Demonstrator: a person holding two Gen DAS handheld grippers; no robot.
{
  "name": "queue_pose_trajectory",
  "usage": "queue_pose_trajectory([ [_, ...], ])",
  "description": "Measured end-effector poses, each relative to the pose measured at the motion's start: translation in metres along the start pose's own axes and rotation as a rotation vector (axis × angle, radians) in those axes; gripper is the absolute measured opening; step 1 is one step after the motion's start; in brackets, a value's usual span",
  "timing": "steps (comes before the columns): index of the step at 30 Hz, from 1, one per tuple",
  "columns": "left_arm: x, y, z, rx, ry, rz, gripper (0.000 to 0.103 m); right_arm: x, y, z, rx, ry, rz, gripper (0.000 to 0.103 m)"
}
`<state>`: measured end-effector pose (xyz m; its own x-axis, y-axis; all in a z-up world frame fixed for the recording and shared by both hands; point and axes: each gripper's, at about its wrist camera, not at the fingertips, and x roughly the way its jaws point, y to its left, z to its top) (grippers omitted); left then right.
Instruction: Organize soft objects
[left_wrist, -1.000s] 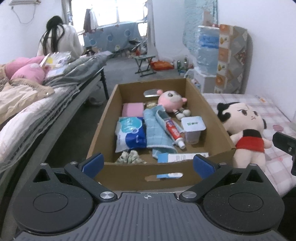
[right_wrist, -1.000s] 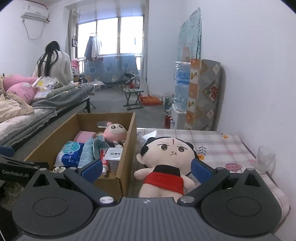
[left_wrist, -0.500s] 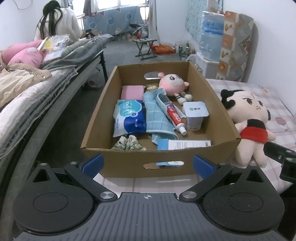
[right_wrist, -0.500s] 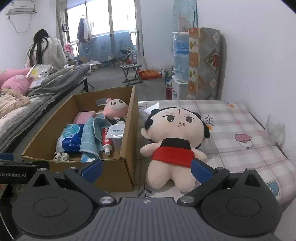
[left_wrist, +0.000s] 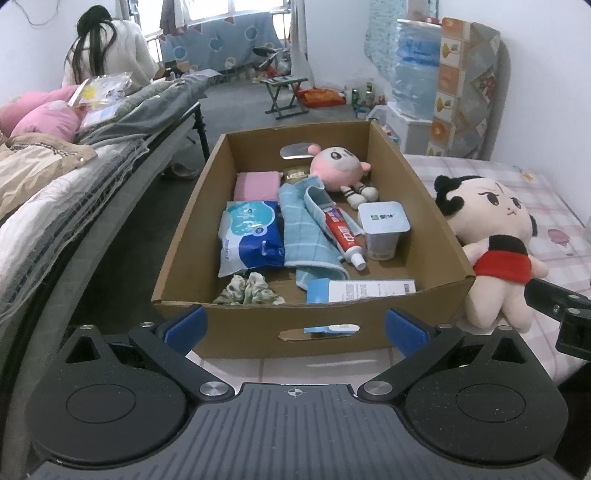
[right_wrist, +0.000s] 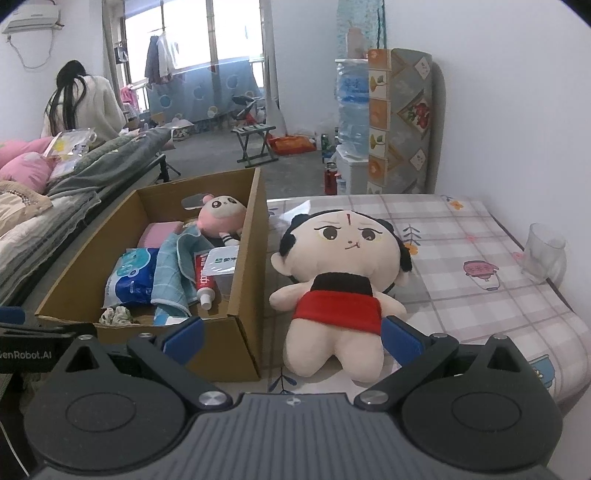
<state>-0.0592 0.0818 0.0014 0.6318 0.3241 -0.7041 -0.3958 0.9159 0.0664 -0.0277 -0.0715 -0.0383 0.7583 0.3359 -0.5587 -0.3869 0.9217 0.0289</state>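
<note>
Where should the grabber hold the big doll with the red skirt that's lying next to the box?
Probably around the red waist of the big doll. It lies on its back, feet toward the open right gripper, and the waist is its narrowest part. Come from the feet end, above, clear of the cardboard box.

There are two plush dolls: one big doll (right_wrist: 340, 291) on the table (right_wrist: 480, 295) and one pink doll (left_wrist: 338, 170) in the one cardboard box (left_wrist: 436, 221) (with one tissue pack (left_wrist: 249, 236), one blue towel (left_wrist: 306, 229), one toothpaste tube (left_wrist: 343, 236), one white cup (left_wrist: 384, 229)).
</note>
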Motion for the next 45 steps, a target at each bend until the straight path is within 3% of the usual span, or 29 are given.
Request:
queue_pose_trajectory([
  [45,0.0020,0.0005,-0.0033,-0.017,0.014,-0.010,0.103,-0.0010,0.0051,0.0007,-0.022,-0.001,-0.019,0.093],
])
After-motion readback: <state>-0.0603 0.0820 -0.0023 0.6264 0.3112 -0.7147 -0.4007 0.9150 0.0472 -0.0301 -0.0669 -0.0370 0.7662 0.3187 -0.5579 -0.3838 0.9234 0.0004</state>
